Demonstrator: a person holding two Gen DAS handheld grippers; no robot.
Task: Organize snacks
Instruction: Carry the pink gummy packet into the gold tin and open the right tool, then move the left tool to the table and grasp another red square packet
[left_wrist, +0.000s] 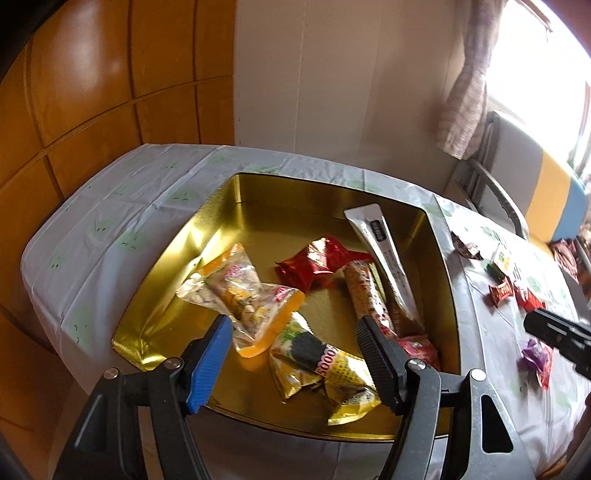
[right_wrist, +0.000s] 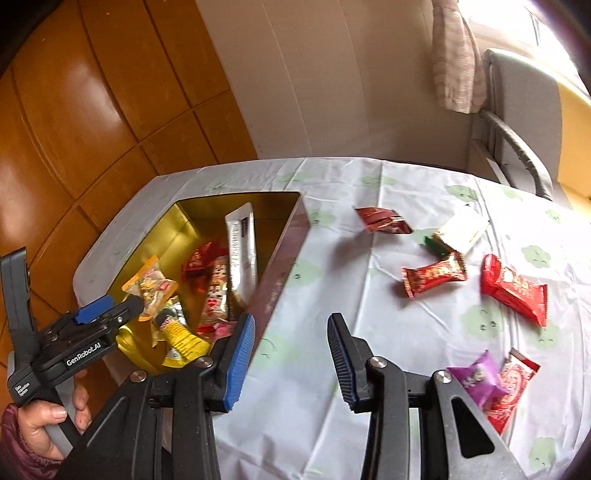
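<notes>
- Step in hand, as I judge it: between picks. The left gripper hangs over the gold tin, fingers spread and empty; the right gripper is over bare cloth, fingers apart, holding nothing.
- Next move likely calls for the right gripper reaching the purple packet at lower right — several red packets lie loose too.
- Bench wears a pale cloth with green prints; wood panelling at upper left, curtain at upper right.
</notes>
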